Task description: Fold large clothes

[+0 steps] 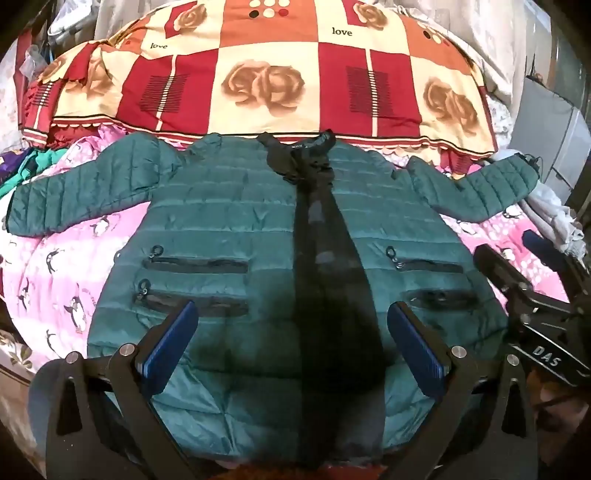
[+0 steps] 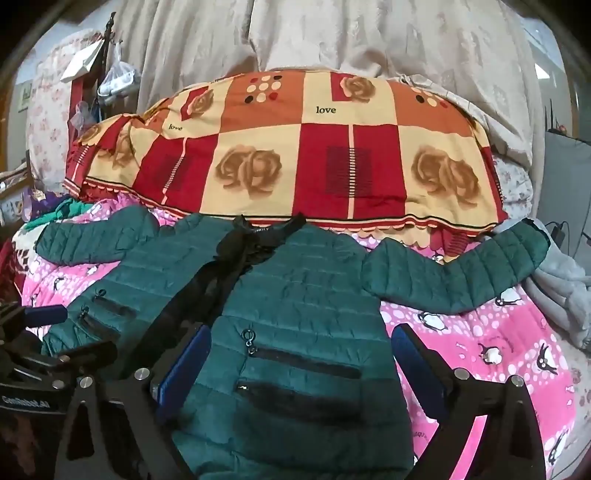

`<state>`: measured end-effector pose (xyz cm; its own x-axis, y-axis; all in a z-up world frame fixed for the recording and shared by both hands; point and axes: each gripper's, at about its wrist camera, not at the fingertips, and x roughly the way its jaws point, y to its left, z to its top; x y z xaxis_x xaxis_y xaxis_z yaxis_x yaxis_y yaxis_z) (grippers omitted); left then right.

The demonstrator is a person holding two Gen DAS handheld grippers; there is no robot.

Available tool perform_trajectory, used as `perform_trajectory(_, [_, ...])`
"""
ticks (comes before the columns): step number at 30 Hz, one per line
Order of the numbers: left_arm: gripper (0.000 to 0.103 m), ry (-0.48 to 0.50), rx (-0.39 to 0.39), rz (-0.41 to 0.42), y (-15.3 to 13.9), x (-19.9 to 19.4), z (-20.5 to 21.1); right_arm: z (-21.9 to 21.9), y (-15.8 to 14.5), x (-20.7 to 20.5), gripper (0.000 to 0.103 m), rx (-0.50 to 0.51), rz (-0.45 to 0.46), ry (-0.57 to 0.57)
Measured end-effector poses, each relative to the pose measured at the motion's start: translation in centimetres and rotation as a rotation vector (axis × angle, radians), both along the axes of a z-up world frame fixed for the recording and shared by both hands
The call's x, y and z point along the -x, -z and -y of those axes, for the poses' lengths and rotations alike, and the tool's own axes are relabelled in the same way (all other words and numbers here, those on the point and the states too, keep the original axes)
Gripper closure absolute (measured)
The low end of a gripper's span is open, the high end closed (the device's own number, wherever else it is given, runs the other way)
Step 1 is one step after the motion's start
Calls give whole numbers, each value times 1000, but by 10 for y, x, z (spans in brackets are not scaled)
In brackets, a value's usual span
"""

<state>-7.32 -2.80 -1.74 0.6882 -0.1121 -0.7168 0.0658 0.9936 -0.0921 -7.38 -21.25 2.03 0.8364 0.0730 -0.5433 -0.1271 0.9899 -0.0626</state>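
Observation:
A teal quilted jacket (image 1: 229,221) lies face up on the bed, both sleeves spread sideways, its front open along a dark strip down the middle. It also shows in the right wrist view (image 2: 306,295). My left gripper (image 1: 291,332) is open above the jacket's lower hem, its blue pads (image 1: 170,339) apart on either side of the dark strip. My right gripper (image 2: 299,365) is open above the jacket's right front panel with the zip pockets. The right gripper also shows at the right edge of the left wrist view (image 1: 517,273).
A pink penguin-print blanket (image 2: 498,354) covers the bed under the jacket. A red and cream rose-patterned quilt (image 1: 258,77) is piled behind the collar. Grey clothing (image 2: 565,291) lies at the right edge, and more clothes at the left (image 1: 33,162). Curtains (image 2: 332,33) hang behind.

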Motion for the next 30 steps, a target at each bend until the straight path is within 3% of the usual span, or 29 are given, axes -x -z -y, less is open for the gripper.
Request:
perform_trajectory(9, [0, -4, -110, 88, -4, 12, 12, 1, 0, 3, 6, -14, 12, 24])
perform_trajectory(18, [0, 3, -101, 73, 3, 10, 13, 3, -1, 4, 6, -36, 29, 37])
perform_trajectory(21, [0, 1, -101, 69, 4, 11, 15, 1, 0, 7, 6, 2, 63, 40])
perform_trajectory(30, [0, 12, -99, 61, 7, 11, 17, 1, -1, 7, 6, -5, 23, 40])
